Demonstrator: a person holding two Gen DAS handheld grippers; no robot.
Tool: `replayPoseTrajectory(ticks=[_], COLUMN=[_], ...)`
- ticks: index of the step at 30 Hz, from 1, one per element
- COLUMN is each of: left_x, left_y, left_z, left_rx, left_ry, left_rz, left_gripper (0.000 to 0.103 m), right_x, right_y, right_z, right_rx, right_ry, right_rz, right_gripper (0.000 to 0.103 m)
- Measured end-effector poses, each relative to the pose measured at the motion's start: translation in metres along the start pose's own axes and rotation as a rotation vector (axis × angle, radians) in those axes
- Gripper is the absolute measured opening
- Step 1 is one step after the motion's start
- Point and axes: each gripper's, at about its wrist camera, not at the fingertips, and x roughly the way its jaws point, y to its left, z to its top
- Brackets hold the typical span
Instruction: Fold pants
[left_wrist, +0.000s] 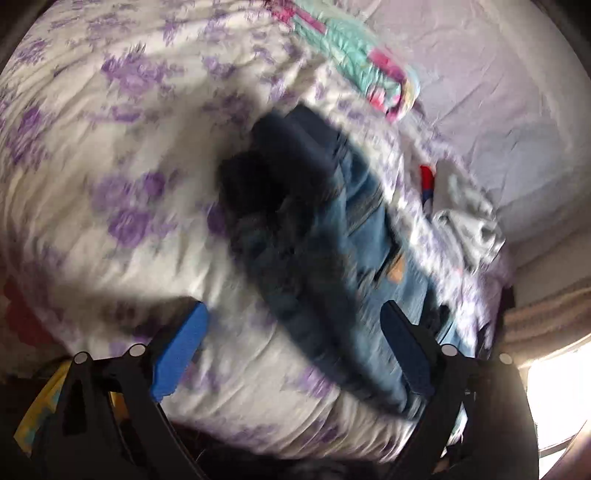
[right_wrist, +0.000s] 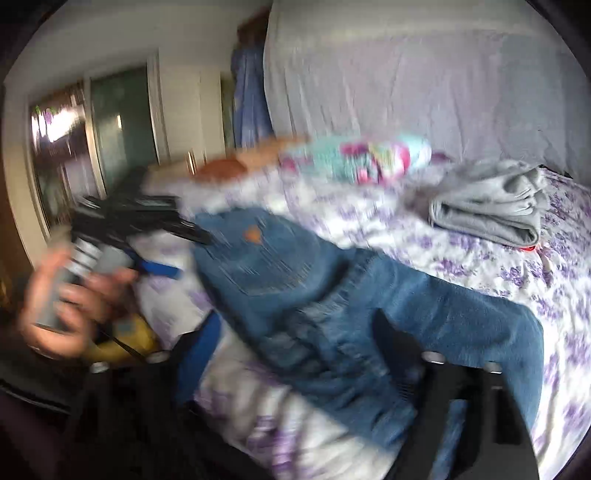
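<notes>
Blue denim pants (left_wrist: 351, 240) lie crumpled on a white bedspread with purple flowers (left_wrist: 110, 166). In the right wrist view the pants (right_wrist: 295, 288) show a back pocket with an orange patch. My left gripper (left_wrist: 295, 339) is open above the bed, its blue fingers (left_wrist: 181, 350) apart, the right one over the denim's near edge. My right gripper (right_wrist: 299, 350) is open, hovering over the pants' lower part. The left gripper (right_wrist: 147, 236), held by a hand, shows at the left of the right wrist view. Both views are motion-blurred.
A folded grey garment (right_wrist: 487, 210) lies on the bed to the right. A teal and pink quilted item (right_wrist: 354, 158) lies at the far side. A pale sheet-covered headboard (right_wrist: 424, 81) stands behind. Doors and a window (right_wrist: 92, 140) are at left.
</notes>
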Motion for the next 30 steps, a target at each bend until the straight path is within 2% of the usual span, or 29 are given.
replayPoseTrajectory(ticks=[1, 2, 3, 5, 6, 7, 8, 9, 10, 11, 12, 14, 15, 16, 19, 22, 24, 25, 26, 28, 29, 30], left_x=[0.001, 0.007, 0.014, 0.028, 0.032, 0.031, 0.028, 0.025, 0.021, 0.017, 0.012, -0.001, -0.007, -0.016, -0.030, -0.025, -0.005, 0.009, 0.035, 0.069, 0.079, 0.076], left_y=[-0.001, -0.001, 0.000, 0.004, 0.005, 0.004, 0.000, -0.005, -0.011, -0.020, -0.029, -0.061, -0.081, -0.112, -0.184, -0.257, -0.275, -0.279, -0.280, -0.275, -0.271, -0.271], left_z=[0.003, 0.009, 0.013, 0.019, 0.021, 0.022, 0.023, 0.023, 0.024, 0.023, 0.021, 0.008, 0.001, -0.014, -0.058, -0.143, -0.191, -0.212, -0.236, -0.251, -0.256, -0.259], left_rx=[-0.008, -0.040, -0.065, -0.111, -0.127, -0.138, -0.135, -0.118, -0.084, -0.047, 0.001, 0.151, 0.235, 0.364, 0.664, 1.039, 1.202, 1.268, 1.348, 1.396, 1.406, 1.419], left_ry=[-0.001, 0.011, 0.025, 0.039, 0.033, 0.018, -0.001, -0.020, -0.038, -0.059, -0.085, -0.154, -0.190, -0.233, -0.302, -0.335, -0.278, -0.229, -0.137, -0.018, -0.007, -0.026], left_rz=[-0.029, -0.109, -0.140, -0.152, -0.149, -0.147, -0.144, -0.117, -0.086, -0.055, -0.017, 0.080, 0.119, 0.156, 0.192, 0.207, 0.205, 0.200, 0.202, 0.204, 0.214, 0.207], left_gripper=[0.092, 0.092, 0.092, 0.092, 0.091, 0.091, 0.079, 0.055, 0.047, 0.035, 0.031, 0.029, 0.029, 0.029, 0.029, 0.030, 0.031, 0.032, 0.033, 0.036, 0.038, 0.047], right_x=[-0.004, -0.003, -0.004, -0.006, -0.011, -0.015, -0.021, -0.026, -0.029, -0.032, -0.033, -0.033, -0.035, -0.041, -0.071, -0.106, -0.122, -0.124, -0.126, -0.123, -0.123, -0.122], right_y=[0.005, 0.009, 0.012, 0.010, 0.006, 0.002, 0.001, -0.006, -0.013, -0.024, -0.030, -0.044, -0.050, -0.059, -0.093, -0.125, -0.148, -0.155, -0.162, -0.172, -0.173, -0.175], right_z=[-0.004, -0.008, -0.012, -0.016, -0.015, -0.016, -0.017, -0.018, -0.018, -0.019, -0.021, -0.022, -0.023, -0.023, -0.019, -0.018, -0.024, -0.028, -0.033, -0.042, -0.046, -0.048], right_rx=[-0.006, -0.017, -0.027, -0.013, 0.016, 0.044, 0.061, 0.086, 0.113, 0.158, 0.178, 0.198, 0.206, 0.221, 0.305, 0.358, 0.399, 0.416, 0.433, 0.457, 0.467, 0.479], right_ry=[-0.006, 0.002, 0.012, 0.013, -0.003, -0.022, -0.035, -0.054, -0.066, -0.071, -0.067, -0.034, -0.032, -0.040, -0.102, -0.155, -0.142, -0.129, -0.115, -0.072, -0.064, -0.055], right_rz=[0.012, 0.024, 0.037, 0.046, 0.026, -0.034, -0.105, -0.181, -0.182, -0.184, -0.209, -0.273, -0.300, -0.339, -0.436, -0.562, -0.631, -0.648, -0.664, -0.666, -0.657, -0.631], right_gripper=[0.090, 0.090, 0.090, 0.090, 0.090, 0.091, 0.093, 0.093, 0.092, 0.079, 0.043, 0.027, 0.027, 0.027, 0.027, 0.029, 0.038, 0.039, 0.040, 0.043, 0.044, 0.047])
